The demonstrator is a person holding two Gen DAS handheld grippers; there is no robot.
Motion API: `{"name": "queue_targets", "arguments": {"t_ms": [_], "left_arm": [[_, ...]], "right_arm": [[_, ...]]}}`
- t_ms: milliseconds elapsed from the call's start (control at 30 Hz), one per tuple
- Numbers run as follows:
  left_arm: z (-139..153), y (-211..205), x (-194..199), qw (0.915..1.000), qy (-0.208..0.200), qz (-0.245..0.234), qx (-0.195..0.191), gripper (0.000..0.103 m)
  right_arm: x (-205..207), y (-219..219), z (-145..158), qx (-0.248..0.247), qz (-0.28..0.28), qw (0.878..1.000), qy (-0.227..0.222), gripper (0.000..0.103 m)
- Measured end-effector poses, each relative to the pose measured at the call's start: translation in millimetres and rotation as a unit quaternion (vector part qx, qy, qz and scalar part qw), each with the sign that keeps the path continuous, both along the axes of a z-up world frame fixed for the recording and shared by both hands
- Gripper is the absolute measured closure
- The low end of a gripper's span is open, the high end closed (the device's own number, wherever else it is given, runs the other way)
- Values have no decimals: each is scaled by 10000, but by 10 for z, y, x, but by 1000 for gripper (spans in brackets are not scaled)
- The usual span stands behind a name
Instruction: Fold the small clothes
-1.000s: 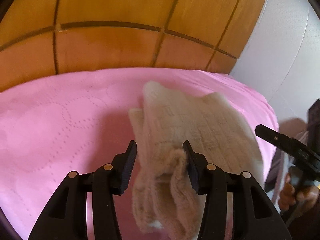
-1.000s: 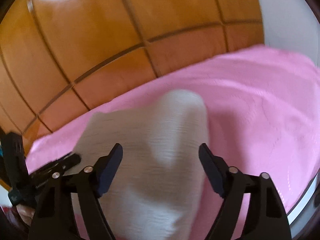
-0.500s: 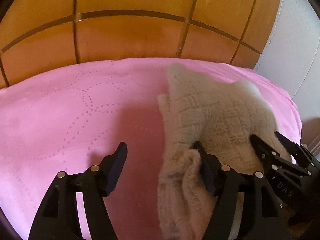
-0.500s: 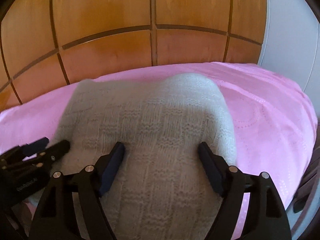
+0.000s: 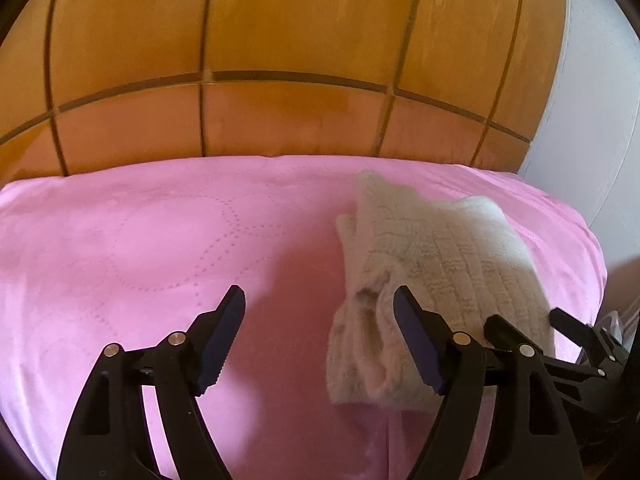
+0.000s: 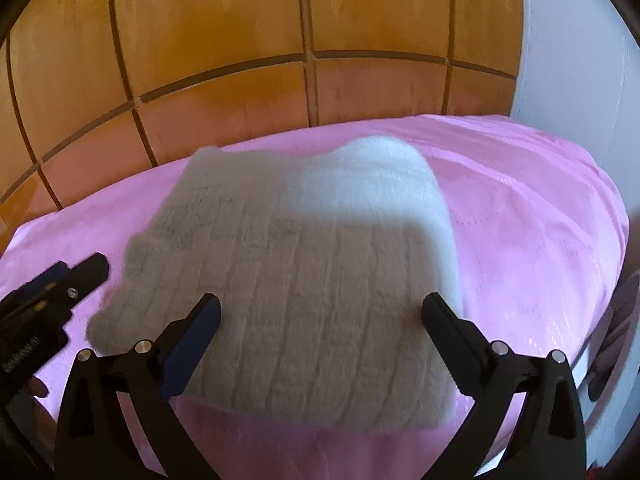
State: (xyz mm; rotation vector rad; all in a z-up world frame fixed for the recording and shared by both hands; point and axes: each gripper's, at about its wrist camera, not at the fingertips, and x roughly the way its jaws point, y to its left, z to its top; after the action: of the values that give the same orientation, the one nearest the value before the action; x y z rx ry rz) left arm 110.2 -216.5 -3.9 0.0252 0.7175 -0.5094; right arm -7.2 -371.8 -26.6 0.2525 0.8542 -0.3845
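Pink quilted bedspread [image 5: 140, 248], soft and velvety with dotted stitching in looping circles, covers the bed from edge to edge, and behind it stands an orange-brown wooden headboard [image 5: 288, 40] divided into square panels by dark grooves. On the left side, the left hand-held gripper [image 5: 318, 320] hangs over bare pink fabric with its black plastic fingers spread wide and nothing between them; its right finger sits just beside the rumpled near edge of the garment, though whether it touches is hard to tell from this angle. Right of that lies the folded cream knitted garment [image 5: 436, 268], a chunky wool piece with a basket-weave pattern, resting flat on the right half of the bedspread as a rough rectangle, with a looser bunched cuff or sleeve end at its near left corner. In the right wrist view the same garment [image 6: 312, 280] fills the middle, its far right corner lit bright white and the rest in shade. The right hand-held gripper [image 6: 320, 316] is over the garment's near edge, fingers wide apart and gripping nothing. A pale grey-white wall [image 6: 580, 60] closes the right side.
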Motion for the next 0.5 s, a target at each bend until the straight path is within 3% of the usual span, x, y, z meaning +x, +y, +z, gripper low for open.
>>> {"name": "queue_targets", "arguments": {"t_ms": [267, 500], "left_arm": [[76, 167, -139, 9998, -128, 158, 19, 23], [60, 246, -285, 9996, -227, 144, 77, 21]], "right_arm": [[-219, 90, 53, 173, -320, 9993, 8, 3], [-348, 213, 197, -176, -534, 9983, -172, 2]]}}
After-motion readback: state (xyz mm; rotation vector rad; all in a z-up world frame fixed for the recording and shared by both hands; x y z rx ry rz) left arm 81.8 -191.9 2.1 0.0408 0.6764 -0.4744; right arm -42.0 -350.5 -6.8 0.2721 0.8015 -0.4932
